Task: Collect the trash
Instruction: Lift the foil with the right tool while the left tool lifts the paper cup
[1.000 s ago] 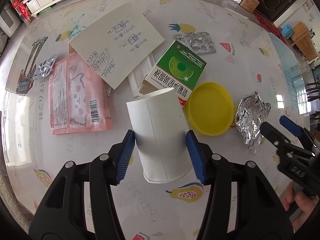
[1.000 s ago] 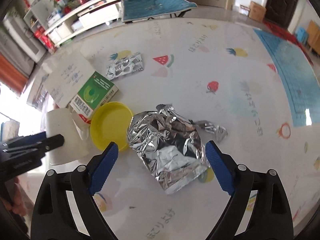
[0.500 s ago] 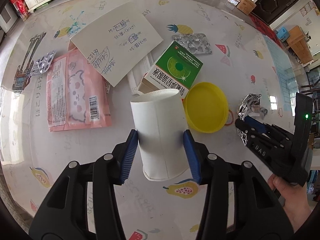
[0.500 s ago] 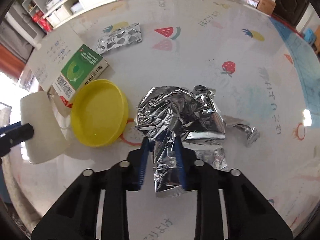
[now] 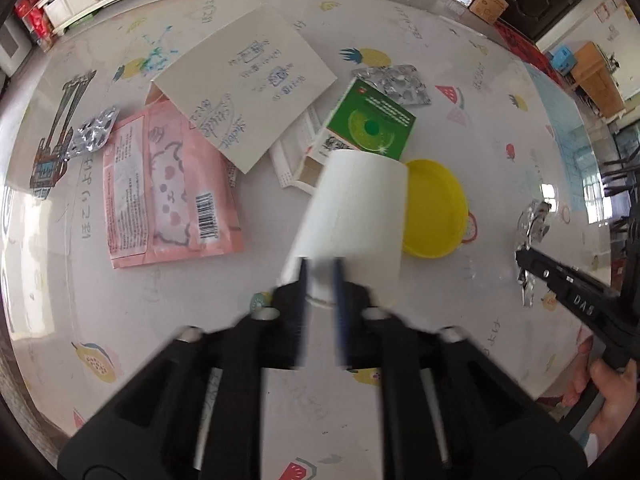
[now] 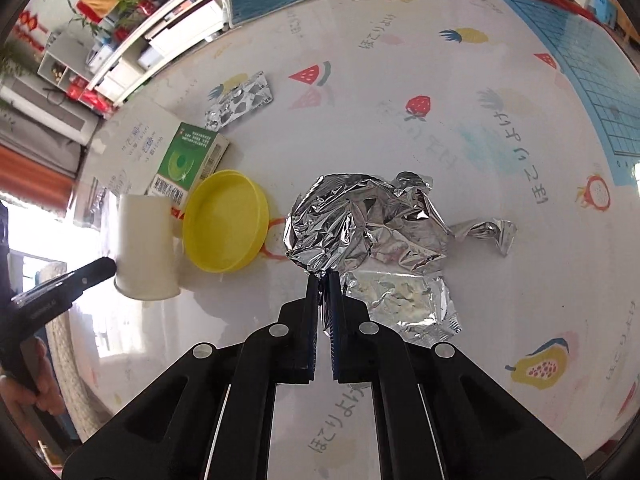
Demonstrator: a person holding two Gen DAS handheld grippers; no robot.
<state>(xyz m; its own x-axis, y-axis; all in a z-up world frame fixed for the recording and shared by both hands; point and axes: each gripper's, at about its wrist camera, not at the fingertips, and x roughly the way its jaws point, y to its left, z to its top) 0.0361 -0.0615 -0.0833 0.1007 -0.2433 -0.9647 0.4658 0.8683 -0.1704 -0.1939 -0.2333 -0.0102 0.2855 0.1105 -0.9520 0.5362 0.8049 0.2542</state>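
My left gripper [image 5: 320,276] is shut on the base of a white paper cup [image 5: 352,212], which tilts to the right above the table; the cup also shows in the right wrist view [image 6: 144,244]. My right gripper [image 6: 325,280] is shut on the near edge of a crumpled silver foil wrapper [image 6: 368,220], which lies on the table. The foil is partly visible at the right of the left wrist view [image 5: 534,220], beside the right gripper's arm.
A yellow lid [image 5: 436,208], a green medicine box [image 5: 368,126], a written card [image 5: 248,92], a pink packet [image 5: 168,188] and two silver blister packs [image 5: 396,82] [image 5: 94,132] lie on the fruit-print table [image 5: 120,320]. Shelves stand beyond the far edge.
My left gripper closed further on the cup's base and tipped the cup to the right. My right gripper closed tighter on the foil's edge.
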